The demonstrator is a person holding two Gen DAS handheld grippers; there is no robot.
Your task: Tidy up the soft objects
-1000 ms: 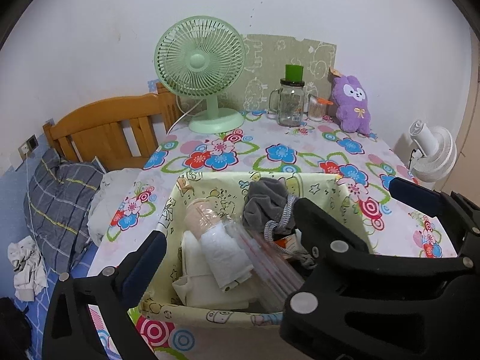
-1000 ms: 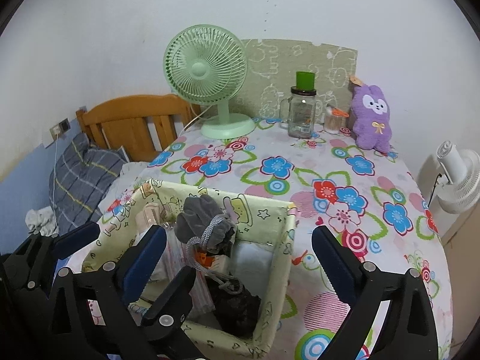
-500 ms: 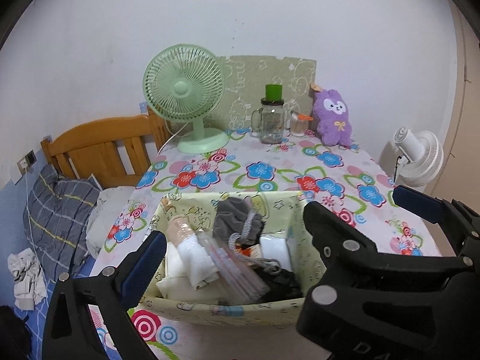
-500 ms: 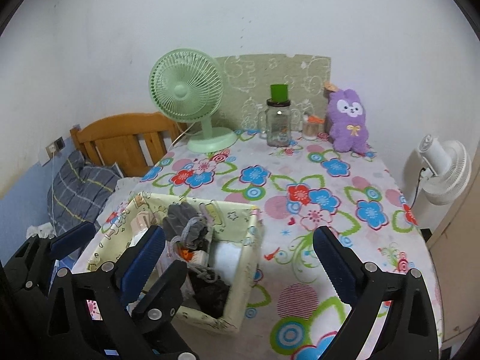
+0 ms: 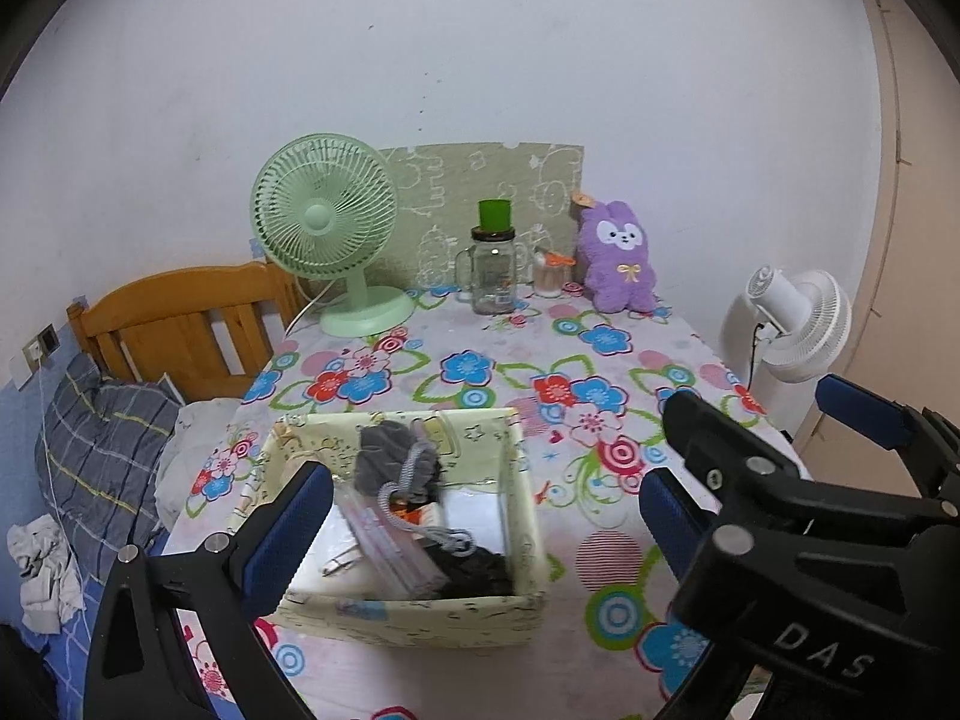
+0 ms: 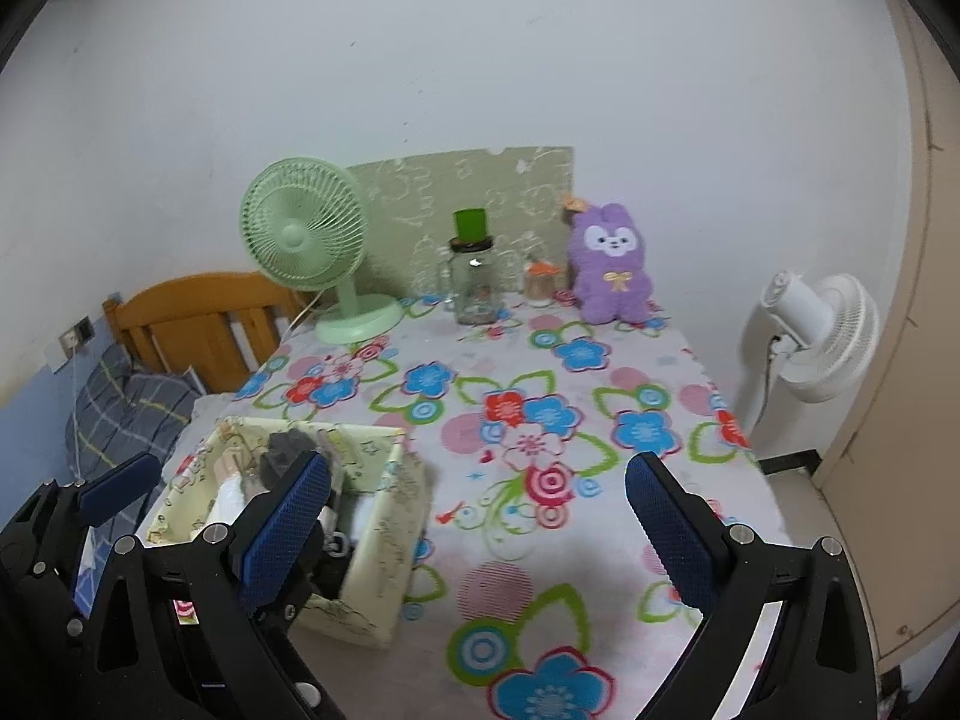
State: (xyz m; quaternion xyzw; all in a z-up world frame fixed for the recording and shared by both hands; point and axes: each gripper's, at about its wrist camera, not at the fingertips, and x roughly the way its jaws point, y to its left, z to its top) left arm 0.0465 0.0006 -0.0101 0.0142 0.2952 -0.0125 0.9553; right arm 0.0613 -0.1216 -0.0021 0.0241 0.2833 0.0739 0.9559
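A pale yellow fabric storage box (image 5: 528,516) (image 6: 384,546) stands at the near left of the flowered table. In it lie a grey cloth (image 5: 384,462), a clear zip bag (image 5: 384,546), white folded items and a dark cloth (image 5: 474,570). A purple plush rabbit (image 5: 618,258) (image 6: 612,264) sits upright at the far end of the table. My left gripper (image 5: 480,534) is open and empty, held above the near side of the box. My right gripper (image 6: 477,534) is open and empty, above the table just right of the box.
A green desk fan (image 5: 327,228), a glass jar with a green lid (image 5: 493,264) and a small cup (image 5: 549,276) stand at the table's far end. A white floor fan (image 5: 792,324) stands to the right. A wooden bed headboard (image 5: 180,318) and plaid bedding (image 5: 102,456) lie left.
Both grippers have pulled back and up from the box, so the box and table look smaller and farther. Both stay open and empty.
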